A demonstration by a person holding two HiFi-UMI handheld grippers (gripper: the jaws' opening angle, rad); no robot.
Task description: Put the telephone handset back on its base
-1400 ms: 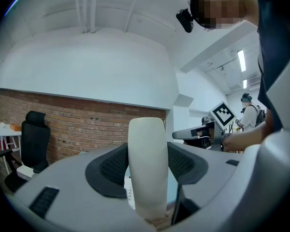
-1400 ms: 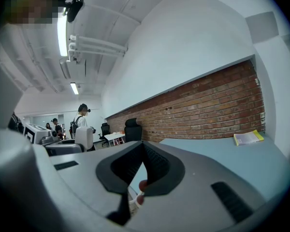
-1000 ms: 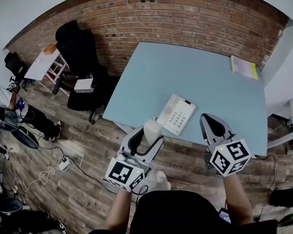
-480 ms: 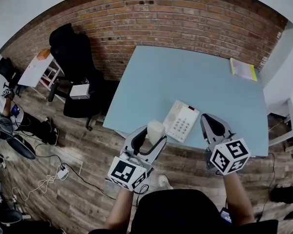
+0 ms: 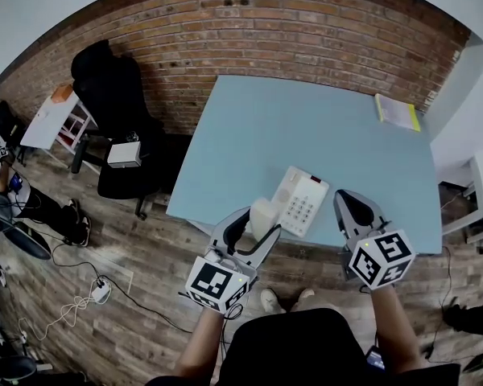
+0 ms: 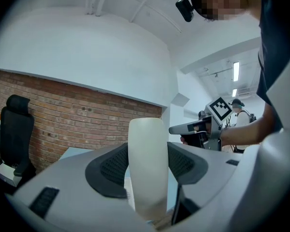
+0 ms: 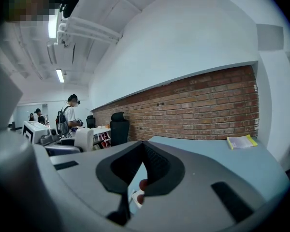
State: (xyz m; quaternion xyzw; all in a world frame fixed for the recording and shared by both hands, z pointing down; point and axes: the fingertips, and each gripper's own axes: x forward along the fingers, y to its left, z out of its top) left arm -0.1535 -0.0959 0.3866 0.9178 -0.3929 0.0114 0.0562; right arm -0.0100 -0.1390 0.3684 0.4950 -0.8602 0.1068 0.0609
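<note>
A cream, smooth plastic telephone handset (image 5: 263, 213) stands nearly upright in the left gripper (image 5: 258, 223), whose two grey jaws with black ribbed pads press on its flanks. The left gripper view shows the rounded end rising above the pads. In the head view the handset hangs over the near edge of the light blue rectangular table (image 5: 306, 119), at about 8 o'clock from the cream push-button telephone base (image 5: 303, 200) and just beside its near left corner; whether the two touch cannot be told. The base lies flat on the table close to that near edge, its keypad facing up and its long side slanted toward 1 o'clock. The right gripper (image 5: 347, 200) hovers at about 4 o'clock from the base, near it but apart from it. Its jaws are pressed together at the tips with nothing between them — only a sliver of table and a bit of the base show through the narrow gap behind the pads. A thin yellow-edged booklet (image 5: 400, 112) lies at the table's far right corner, at about 1 o'clock from the base and well apart from it. Beyond the table runs a red brick wall (image 5: 266, 22), and a black office chair (image 5: 113, 87) stands on the wood-plank floor (image 5: 129, 280) at about 10 o'clock from the base.
</note>
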